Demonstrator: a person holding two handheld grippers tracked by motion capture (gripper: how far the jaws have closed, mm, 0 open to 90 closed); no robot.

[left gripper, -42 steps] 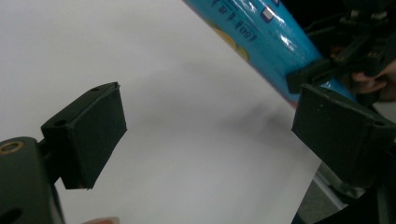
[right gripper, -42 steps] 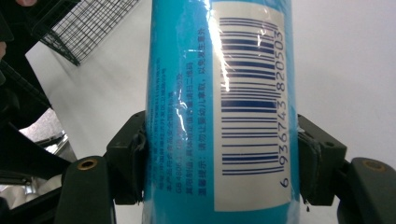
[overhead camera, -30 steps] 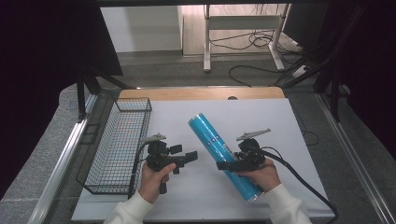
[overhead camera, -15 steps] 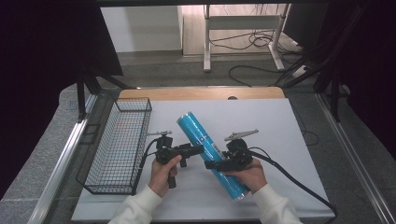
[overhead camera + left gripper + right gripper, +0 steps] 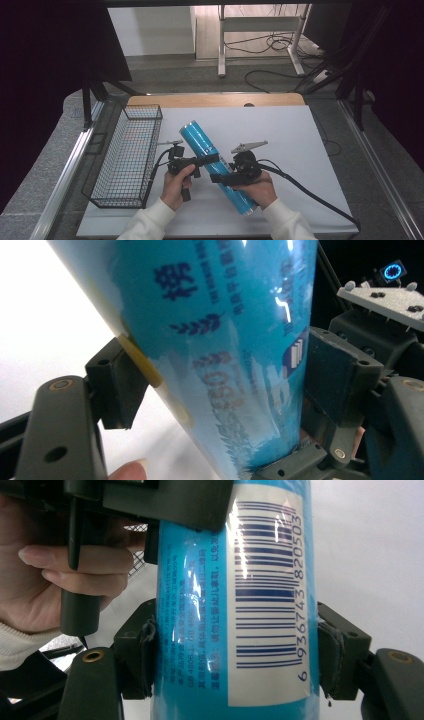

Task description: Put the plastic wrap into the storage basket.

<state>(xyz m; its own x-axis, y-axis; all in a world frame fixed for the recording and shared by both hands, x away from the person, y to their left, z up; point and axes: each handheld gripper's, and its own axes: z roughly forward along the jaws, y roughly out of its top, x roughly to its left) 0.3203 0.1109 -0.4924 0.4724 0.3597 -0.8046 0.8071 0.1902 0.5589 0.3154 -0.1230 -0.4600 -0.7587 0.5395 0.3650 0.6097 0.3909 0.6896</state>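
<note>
A long blue cylinder (image 5: 199, 140) with printed text and a barcode lies slanted over the white mat. My right gripper (image 5: 221, 178) is shut across its lower half, and in the right gripper view both pads press the cylinder (image 5: 200, 605) at the right gripper (image 5: 237, 650). My left gripper (image 5: 212, 159) reaches in from the left just above it. Its jaws have just been closing with the cylinder (image 5: 225, 340) between them. In the left gripper view, the pads of the left gripper (image 5: 230, 380) now touch both sides of it.
A black wire basket (image 5: 142, 112) stands at the left edge of the white mat (image 5: 295, 140). A wooden table edge (image 5: 215, 100) runs along the back. Cables trail from the right gripper toward the front right corner.
The right hand has carried the cylinder leftward. The left gripper has moved right onto it, and its wide jaws have closed around it.
</note>
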